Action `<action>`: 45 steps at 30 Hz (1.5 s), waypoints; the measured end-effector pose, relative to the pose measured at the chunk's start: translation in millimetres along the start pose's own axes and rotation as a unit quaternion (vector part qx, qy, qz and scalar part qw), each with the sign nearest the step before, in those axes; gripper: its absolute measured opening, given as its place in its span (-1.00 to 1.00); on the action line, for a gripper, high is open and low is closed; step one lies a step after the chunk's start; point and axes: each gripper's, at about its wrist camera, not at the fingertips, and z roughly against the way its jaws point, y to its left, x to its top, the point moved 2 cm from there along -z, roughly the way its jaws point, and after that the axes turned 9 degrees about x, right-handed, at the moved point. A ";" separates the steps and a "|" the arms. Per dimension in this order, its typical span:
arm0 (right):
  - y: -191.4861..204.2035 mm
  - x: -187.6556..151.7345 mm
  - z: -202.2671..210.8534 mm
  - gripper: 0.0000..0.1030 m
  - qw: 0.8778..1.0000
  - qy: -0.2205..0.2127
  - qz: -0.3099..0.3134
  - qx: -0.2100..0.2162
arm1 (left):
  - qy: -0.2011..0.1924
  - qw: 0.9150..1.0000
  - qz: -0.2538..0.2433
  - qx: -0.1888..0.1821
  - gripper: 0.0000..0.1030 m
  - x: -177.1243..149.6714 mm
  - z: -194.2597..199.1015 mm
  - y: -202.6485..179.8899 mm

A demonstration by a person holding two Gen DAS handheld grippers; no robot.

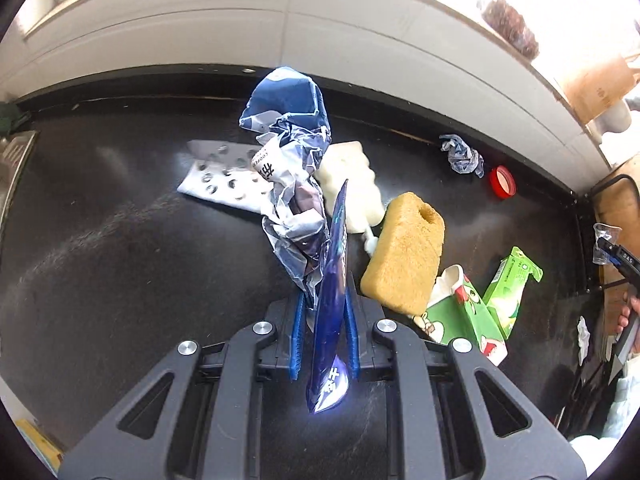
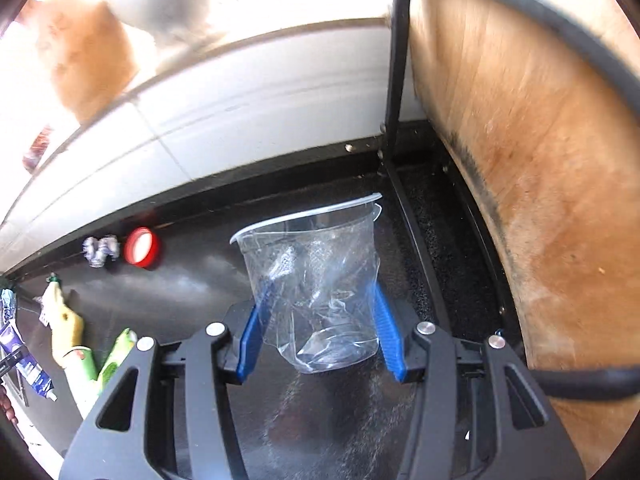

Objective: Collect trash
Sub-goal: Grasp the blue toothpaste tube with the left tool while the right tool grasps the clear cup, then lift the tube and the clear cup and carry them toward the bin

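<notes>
Left wrist alone shows the blister pack [image 1: 218, 178], sponge [image 1: 404, 250].

Wooden board [image 2: 540, 160] cut off, backdrop blurred

Wooden board [image 2: 532, 184] beside black counter [image 1: 120, 240]

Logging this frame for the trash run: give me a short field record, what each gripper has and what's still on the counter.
left gripper: shut on blue wrapper
right gripper: shut on clear plastic cup, crumpled
surface: black counter
still lying there: yellow sponge, green carton, red lid, blister pack, white squeeze bottle, small crumpled wrapper
right edge: wooden board in black rack
</notes>
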 end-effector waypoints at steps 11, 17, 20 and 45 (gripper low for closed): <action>66.1 -26.3 1.3 -0.04 0.997 0.016 0.058 0.053 | -0.021 0.998 0.056 0.011 -0.68 -40.2 44.4 55.1; 111.0 -34.7 -13.0 -0.02 0.992 0.030 0.090 0.080 | -0.011 0.995 0.089 -0.053 -0.68 -52.9 56.6 71.4; 134.3 -41.8 -18.2 -0.01 0.989 0.040 0.106 0.094 | -0.002 0.996 0.071 -0.060 -0.68 -53.0 53.9 58.0; 138.7 -53.4 -2.9 0.01 0.989 0.042 0.117 0.086 | 0.048 0.996 0.061 -0.042 -0.87 -67.8 -0.1 43.8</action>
